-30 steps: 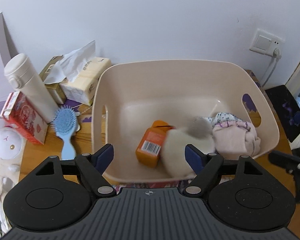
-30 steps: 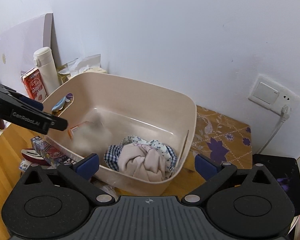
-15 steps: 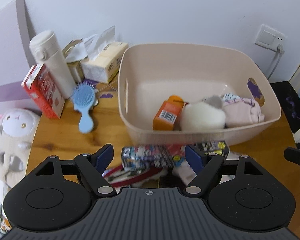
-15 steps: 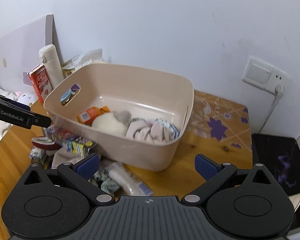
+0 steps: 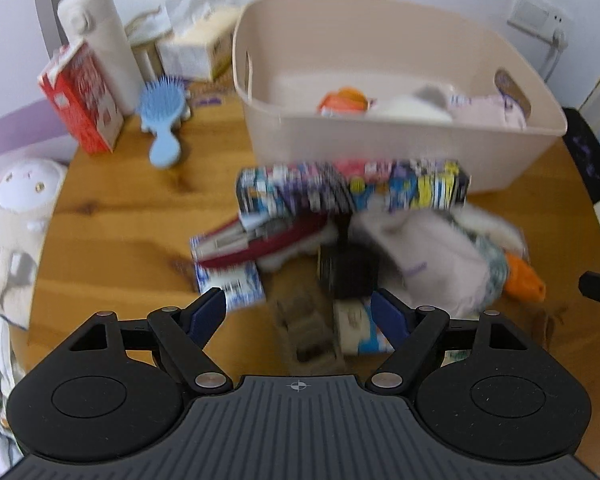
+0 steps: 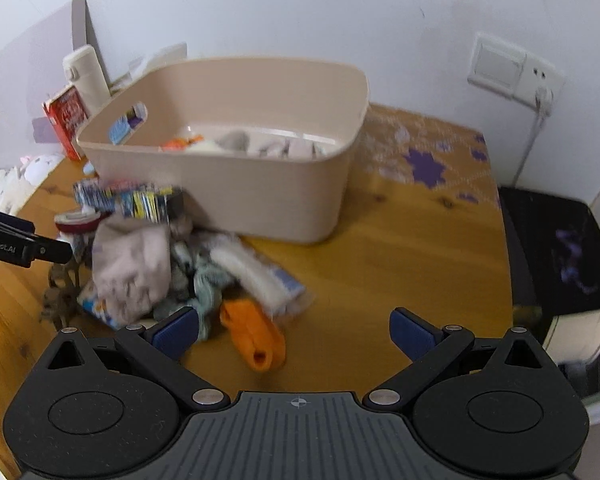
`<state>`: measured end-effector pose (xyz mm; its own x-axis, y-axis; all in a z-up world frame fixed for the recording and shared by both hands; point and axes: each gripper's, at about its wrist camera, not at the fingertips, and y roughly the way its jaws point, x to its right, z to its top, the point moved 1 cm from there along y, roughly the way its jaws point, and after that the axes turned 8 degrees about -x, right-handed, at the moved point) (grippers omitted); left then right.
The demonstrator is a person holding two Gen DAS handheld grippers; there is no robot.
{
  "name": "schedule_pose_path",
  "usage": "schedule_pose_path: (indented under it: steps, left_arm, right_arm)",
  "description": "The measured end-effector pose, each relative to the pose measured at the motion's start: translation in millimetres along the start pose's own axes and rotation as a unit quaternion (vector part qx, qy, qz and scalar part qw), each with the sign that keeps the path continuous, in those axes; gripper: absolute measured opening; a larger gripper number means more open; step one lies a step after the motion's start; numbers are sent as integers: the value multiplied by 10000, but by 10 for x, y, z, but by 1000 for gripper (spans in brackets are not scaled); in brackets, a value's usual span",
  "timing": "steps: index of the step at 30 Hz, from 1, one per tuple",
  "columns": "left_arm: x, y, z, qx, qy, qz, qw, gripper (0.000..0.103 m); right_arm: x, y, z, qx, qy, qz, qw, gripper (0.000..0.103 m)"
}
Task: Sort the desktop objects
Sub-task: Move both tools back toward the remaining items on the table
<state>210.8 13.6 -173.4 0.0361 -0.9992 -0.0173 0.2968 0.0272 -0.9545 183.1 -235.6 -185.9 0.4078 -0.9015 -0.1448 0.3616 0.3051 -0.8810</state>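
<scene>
A beige plastic bin (image 5: 400, 140) (image 6: 260, 196) stands at the back of the wooden table and holds an orange bottle (image 5: 344, 100), a white fluffy item and pinkish cloth (image 5: 488, 110). In front of it lies a heap: a colourful printed box (image 5: 352, 188) (image 6: 128, 200), a dark red case (image 5: 260, 240), pale cloth (image 5: 440, 260) (image 6: 132, 268), an orange item (image 6: 256, 336) (image 5: 524, 284) and a brown toy figure (image 5: 308, 332). My left gripper (image 5: 300, 312) hangs open just above the heap's near edge. My right gripper (image 6: 296, 328) is open over the orange item and bare wood.
Left of the bin stand a white flask (image 5: 100, 40), a red carton (image 5: 80, 100), tissue packs (image 5: 192, 52) and a blue hairbrush (image 5: 162, 108). A white plush toy (image 5: 24, 188) lies at the left edge. A black mat (image 6: 560, 248) and wall socket (image 6: 512, 68) are on the right.
Both grippers pulled back and lower from above the bin toward the table's front. The heap in front of the bin has come into full view. The white fluffy item came to rest in the bin.
</scene>
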Motion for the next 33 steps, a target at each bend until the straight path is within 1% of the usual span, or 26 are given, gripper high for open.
schedule_pose_path:
  steps: [9, 16, 22, 25, 27, 29, 31, 32, 33]
  left_arm:
    - [-40, 151, -193, -261, -116, 23, 9996, 81]
    - [-96, 282, -274, -465, -253, -71, 9986, 81]
    - [-112, 395, -286, -526, -439, -119, 9976, 81]
    - [-126, 434, -288, -540, -529, -189, 9970, 80]
    - [-132, 452, -300, -543, -526, -277, 9967, 72]
    - [-127, 471, -308, -567, -473, -440, 9963, 57]
    - [-112, 477, -313, -547, -401, -461, 9966, 52]
    - [-105, 476, -314, -513, -358, -464, 9970, 48]
    - [-104, 475, -314, -501, -345, -460, 9971, 47]
  right_arm:
    - [15, 179, -304, -392, 429, 47, 9983, 103]
    - [-96, 326, -420, -626, 531, 58, 9966, 103]
    - [-179, 434, -478, -820, 586, 62, 9949, 94]
    - [-179, 488, -498, -890, 694, 45, 9936, 86]
    - [-170, 510, -520, -901, 786, 47, 9928, 79]
    - [-176, 509, -516, -861, 814, 13, 9930, 75]
    - [-179, 507, -513, -811, 795, 1, 9935, 65]
    - [-178, 505, -510, -778, 778, -2, 9939, 57]
    - [-178, 505, -510, -756, 768, -11, 9942, 57]
